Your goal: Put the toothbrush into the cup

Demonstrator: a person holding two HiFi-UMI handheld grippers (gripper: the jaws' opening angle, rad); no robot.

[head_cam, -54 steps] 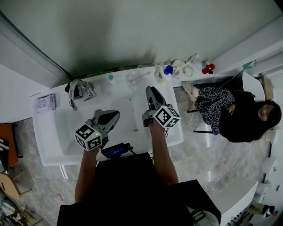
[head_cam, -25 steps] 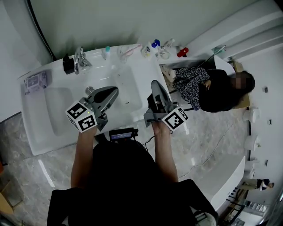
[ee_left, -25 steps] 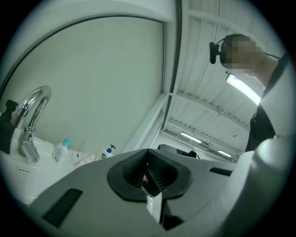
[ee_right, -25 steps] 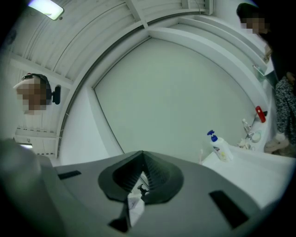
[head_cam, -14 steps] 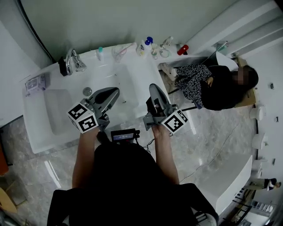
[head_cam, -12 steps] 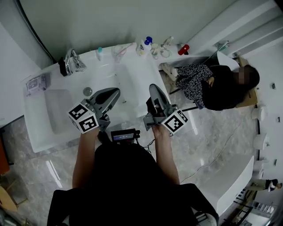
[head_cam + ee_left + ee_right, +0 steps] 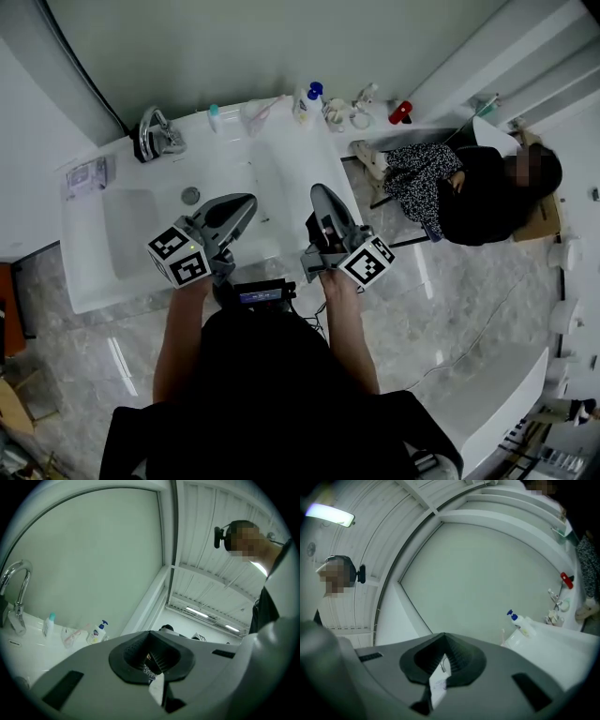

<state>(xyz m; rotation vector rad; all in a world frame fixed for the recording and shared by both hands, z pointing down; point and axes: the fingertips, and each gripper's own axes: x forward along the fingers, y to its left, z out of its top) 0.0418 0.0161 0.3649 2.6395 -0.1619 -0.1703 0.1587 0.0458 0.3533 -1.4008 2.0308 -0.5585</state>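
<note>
A clear cup [image 7: 256,115] stands at the back of the white sink counter [image 7: 309,155], with a pink toothbrush [image 7: 272,101] leaning in it. In the left gripper view the same cup [image 7: 69,635] shows far off to the left. My left gripper [image 7: 246,200] hangs over the basin's front part, shut and empty, well short of the cup. Beside it, my right gripper [image 7: 317,190] is over the counter's right front, also shut with nothing in it. Each gripper view shows closed jaws: left gripper [image 7: 152,656], right gripper [image 7: 443,660].
A chrome faucet [image 7: 155,133] stands at the back left, a drain [image 7: 190,195] lies in the basin, and a small packet [image 7: 89,176] rests at the left. A blue-pump soap bottle [image 7: 305,99], small jars and a red item [image 7: 401,112] line the back. A person [image 7: 469,187] sits at the right.
Both grippers have drawn back from the rear of the counter toward my body and stayed shut. The view has shifted, so the sink sits a little differently in the frame.
</note>
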